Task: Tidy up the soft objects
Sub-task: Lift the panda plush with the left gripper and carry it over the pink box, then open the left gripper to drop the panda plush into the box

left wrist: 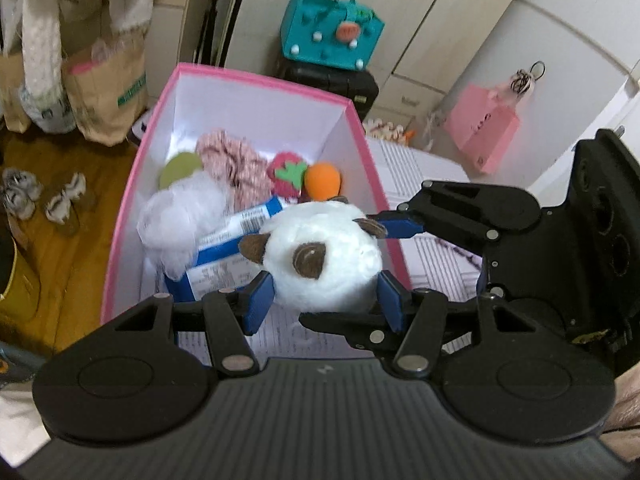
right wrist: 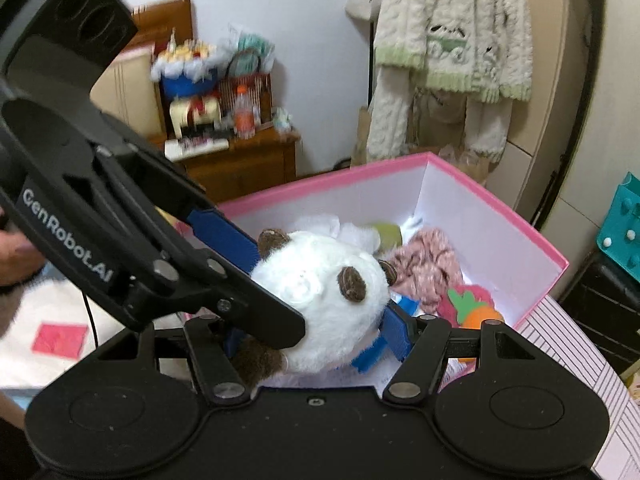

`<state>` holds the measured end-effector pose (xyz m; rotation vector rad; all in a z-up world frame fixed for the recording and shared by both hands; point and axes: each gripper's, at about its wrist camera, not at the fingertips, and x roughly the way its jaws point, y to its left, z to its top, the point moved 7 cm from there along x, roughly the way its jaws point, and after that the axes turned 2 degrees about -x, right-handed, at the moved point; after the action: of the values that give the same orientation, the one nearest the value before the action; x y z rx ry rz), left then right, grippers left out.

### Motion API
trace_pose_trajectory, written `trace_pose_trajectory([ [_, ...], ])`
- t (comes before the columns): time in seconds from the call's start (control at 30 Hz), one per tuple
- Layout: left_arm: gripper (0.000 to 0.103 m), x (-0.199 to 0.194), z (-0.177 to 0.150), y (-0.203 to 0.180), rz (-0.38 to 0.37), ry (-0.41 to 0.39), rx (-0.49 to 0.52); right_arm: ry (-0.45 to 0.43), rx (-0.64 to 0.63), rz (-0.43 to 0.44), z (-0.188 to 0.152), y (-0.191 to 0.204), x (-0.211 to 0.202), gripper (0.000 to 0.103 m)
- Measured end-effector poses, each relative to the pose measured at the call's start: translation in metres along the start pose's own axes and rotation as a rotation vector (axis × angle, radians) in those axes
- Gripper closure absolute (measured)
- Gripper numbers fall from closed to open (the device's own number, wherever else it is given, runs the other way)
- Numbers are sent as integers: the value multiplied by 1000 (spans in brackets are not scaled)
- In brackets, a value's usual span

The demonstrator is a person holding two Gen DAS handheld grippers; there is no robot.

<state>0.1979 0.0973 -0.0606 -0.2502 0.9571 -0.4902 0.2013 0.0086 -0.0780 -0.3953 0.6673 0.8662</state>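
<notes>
A white plush panda head with brown ears and eye patches is held over the near end of a pink box. My left gripper is shut on the panda's sides. My right gripper also grips the panda; in the left wrist view its blue fingers press the panda from the right. Inside the box lie a pink scrunchie, a felt strawberry, an orange ball, a green disc, white fluff and a blue-white packet.
The box stands on a white patterned surface. A teal bag sits on a black case behind it, a pink bag hangs to the right. Paper bags and slippers are on the wooden floor at left. A wooden cabinet and hanging sweater are behind.
</notes>
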Motion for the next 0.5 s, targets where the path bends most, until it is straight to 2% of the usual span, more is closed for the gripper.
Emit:
trace_pose_trajectory([
  [0.33,48,25,1,13,-19,51,-35,100,-76,-5,-5,-9,19,29],
  [0.43,47,30,1,16,6,54,-31,127,-93,-11,-7,-13,25,30],
  [0.5,46,29,3,17,40,42,-18,134,-89,-28,-10,-17,25,26],
])
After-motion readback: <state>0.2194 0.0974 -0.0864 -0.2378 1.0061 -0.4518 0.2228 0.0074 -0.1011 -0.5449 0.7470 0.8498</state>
